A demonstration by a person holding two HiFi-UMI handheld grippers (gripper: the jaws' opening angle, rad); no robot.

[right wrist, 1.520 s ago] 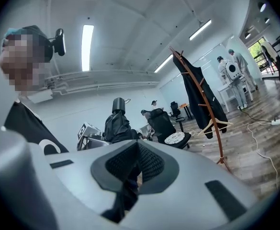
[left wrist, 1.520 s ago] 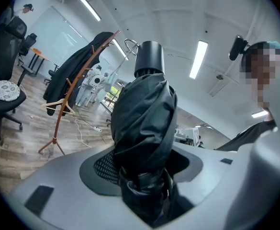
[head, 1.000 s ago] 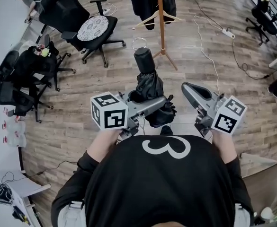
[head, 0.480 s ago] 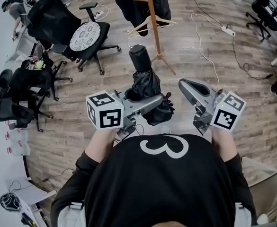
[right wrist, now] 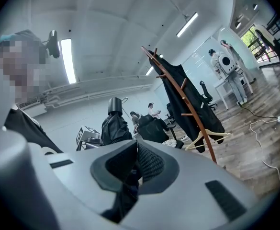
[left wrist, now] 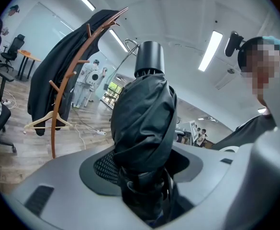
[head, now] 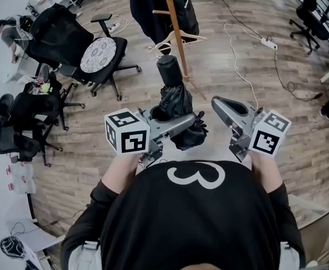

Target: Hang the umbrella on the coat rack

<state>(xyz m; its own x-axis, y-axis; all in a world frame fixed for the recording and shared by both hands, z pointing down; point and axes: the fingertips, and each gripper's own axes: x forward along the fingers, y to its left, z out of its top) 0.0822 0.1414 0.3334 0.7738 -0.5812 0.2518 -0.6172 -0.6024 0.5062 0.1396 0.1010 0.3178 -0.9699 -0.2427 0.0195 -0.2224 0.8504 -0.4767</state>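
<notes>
Because the umbrella [head: 176,101] is folded into a loose bundle of black cloth round a short shaft, it should handle as a light thing. It is likely soft and rather slippery outside, and firm only at its core and handle. The left claw [head: 185,121] is clamped across the lower part of that bundle, pads pressing into the cloth. It bears the umbrella nearly upright, with the thick black handle [head: 168,69] on top. A thin wrist loop [head: 163,50] stands off the handle's end at twelve o'clock.

The right claw [head: 223,103] hangs at three o'clock of the umbrella, apart from it, its jaws together on nothing. The coat rack [head: 176,34] stands on the wood floor at twelve o'clock, beyond the handle and not touching it. A dark coat [head: 147,4] and a wooden hanger [head: 179,37] already hang there, while the upper pegs [left wrist: 86,30] look free.

In my judgement the loop is the part to catch on a peg. A hold on cloth may slip or twist, so one nearer the rigid handle would steer better.
</notes>
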